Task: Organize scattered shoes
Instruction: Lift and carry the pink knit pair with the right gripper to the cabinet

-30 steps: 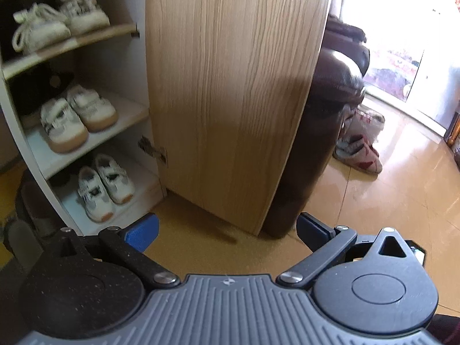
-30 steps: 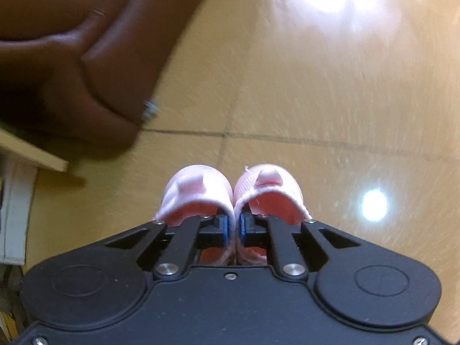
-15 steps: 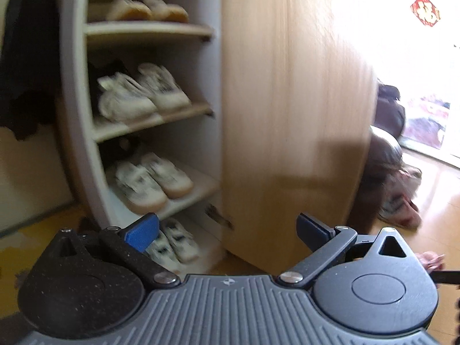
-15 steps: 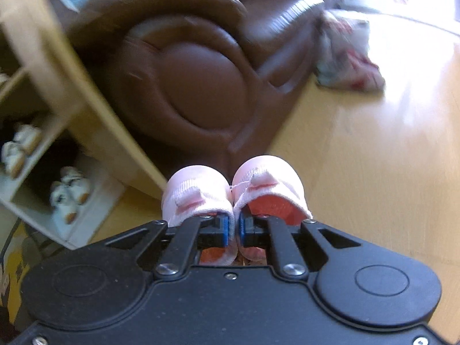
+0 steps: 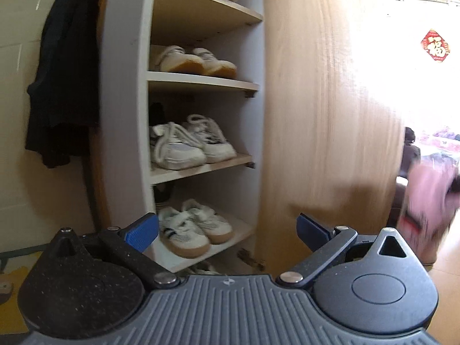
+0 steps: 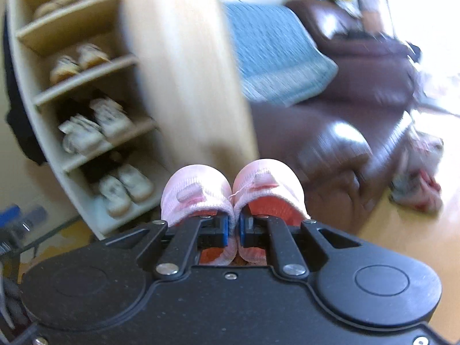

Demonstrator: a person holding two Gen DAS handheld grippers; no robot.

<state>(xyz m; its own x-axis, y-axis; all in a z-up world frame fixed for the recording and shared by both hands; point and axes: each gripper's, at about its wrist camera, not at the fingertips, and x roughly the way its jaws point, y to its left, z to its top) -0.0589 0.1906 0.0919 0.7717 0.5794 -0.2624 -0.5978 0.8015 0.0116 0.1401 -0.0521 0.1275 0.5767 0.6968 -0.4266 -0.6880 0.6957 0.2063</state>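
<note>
Jaws: left gripper (image 5: pixel 227 231) wide apart, nothing between them; right gripper (image 6: pixel 233 231) clamped on the inner edges of the pink shoes (image 6: pixel 233 189), toes forward, off the floor. Left: open cabinet (image 5: pixel 123 115), sneaker pairs (image 5: pixel 191 143) on shelves. Middle: its door (image 5: pixel 325 109). Right: brown sofa (image 6: pixel 359 120).

Pale wood-grain cabinet door (image 5: pixel 330 109) stands open beside white curved shelf unit (image 5: pixel 126 120). Black garment (image 5: pixel 66 80) hangs against cream wall (image 5: pixel 17 92). Dark brown leather sofa (image 6: pixel 353 132) carries blue-grey woven blanket (image 6: pixel 276 57). Glossy yellow-tan floor (image 6: pixel 402 241). Window (image 5: pixel 425 66) glares bright.
</note>
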